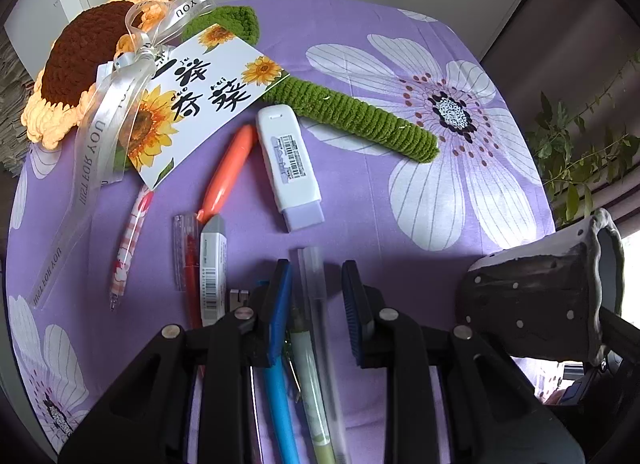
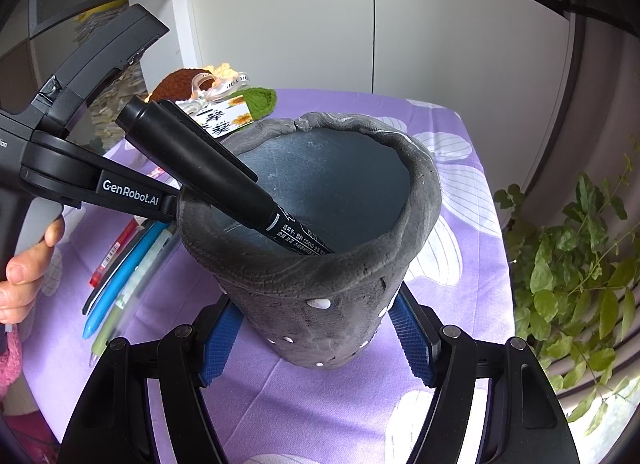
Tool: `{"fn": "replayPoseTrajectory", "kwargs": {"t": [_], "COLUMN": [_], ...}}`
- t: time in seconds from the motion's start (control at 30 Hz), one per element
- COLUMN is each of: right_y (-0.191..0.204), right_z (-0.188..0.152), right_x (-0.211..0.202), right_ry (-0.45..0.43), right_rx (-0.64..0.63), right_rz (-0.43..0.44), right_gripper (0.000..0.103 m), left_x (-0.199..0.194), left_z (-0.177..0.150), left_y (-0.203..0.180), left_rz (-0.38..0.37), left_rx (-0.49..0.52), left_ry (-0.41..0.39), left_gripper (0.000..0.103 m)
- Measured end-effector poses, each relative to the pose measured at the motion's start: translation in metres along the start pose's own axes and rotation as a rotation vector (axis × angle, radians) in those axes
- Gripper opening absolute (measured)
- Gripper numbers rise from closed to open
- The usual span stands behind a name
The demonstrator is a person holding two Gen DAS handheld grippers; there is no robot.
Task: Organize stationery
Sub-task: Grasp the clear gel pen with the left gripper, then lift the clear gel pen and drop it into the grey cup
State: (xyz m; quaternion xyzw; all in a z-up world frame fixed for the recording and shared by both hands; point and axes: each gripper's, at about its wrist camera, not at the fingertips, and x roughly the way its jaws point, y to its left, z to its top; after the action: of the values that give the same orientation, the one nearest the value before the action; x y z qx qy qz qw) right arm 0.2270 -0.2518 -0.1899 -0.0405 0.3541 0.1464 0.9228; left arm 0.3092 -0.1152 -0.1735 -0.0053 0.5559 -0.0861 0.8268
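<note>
My left gripper (image 1: 316, 268) points down at the purple flowered cloth (image 1: 400, 224), jaws a little apart. A clear pen (image 1: 314, 292) lies between its blue pads, which do not press on it. A green pen (image 1: 310, 380) and a blue pen (image 1: 280, 404) lie beside it under the gripper. My right gripper (image 2: 316, 328) is shut on a grey clay pen holder (image 2: 320, 288), tilted towards the camera. A black marker (image 2: 208, 168) leans inside it. In the left wrist view the pen holder (image 1: 536, 296) is at the right.
Further out lie a white correction tape (image 1: 288, 164), an orange pen (image 1: 230, 168), a pink checked pen (image 1: 130, 240), a red pen (image 1: 188, 264) and a barcoded white stick (image 1: 213, 264). A crocheted sunflower (image 1: 80, 56) with a card (image 1: 192, 104) fills the far left. A plant (image 2: 580, 284) stands right of the table.
</note>
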Motion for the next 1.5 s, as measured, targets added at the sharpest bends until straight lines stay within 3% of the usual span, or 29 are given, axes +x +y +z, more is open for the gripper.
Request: {"fn": "replayPoseTrajectory", "kwargs": {"t": [0.07,0.1,0.37,0.9,1.3,1.5], "right_y": [0.000,0.000,0.001,0.002,0.001,0.001], "right_z": [0.000,0.000,0.000,0.000,0.000,0.000], "right_x": [0.000,0.000,0.000,0.000,0.000,0.000], "right_ry": [0.001,0.001,0.002,0.002,0.002,0.002], "right_rx": [0.001,0.001,0.003,0.006,0.006,0.007], "right_rz": [0.001,0.001,0.003,0.007,0.009,0.009], "right_gripper": [0.072,0.072,0.072,0.072,0.072,0.072], "left_x": [0.001,0.001,-0.019,-0.134,-0.224,-0.230], "left_z": [0.001,0.000,-0.006,-0.045,-0.026,-0.019], "left_y": [-0.001,-0.002,-0.001,-0.013,-0.049,-0.081], "left_rz": [0.007,0.011,-0.026,-0.115,-0.145,-0.168], "left_rx": [0.008,0.016,0.020,0.080,0.167,0.238], "left_ry": [-0.009,-0.012,-0.057,-0.308,-0.574,-0.597], "left_gripper": [0.021,0.010,0.010,0.010,0.010,0.010]}}
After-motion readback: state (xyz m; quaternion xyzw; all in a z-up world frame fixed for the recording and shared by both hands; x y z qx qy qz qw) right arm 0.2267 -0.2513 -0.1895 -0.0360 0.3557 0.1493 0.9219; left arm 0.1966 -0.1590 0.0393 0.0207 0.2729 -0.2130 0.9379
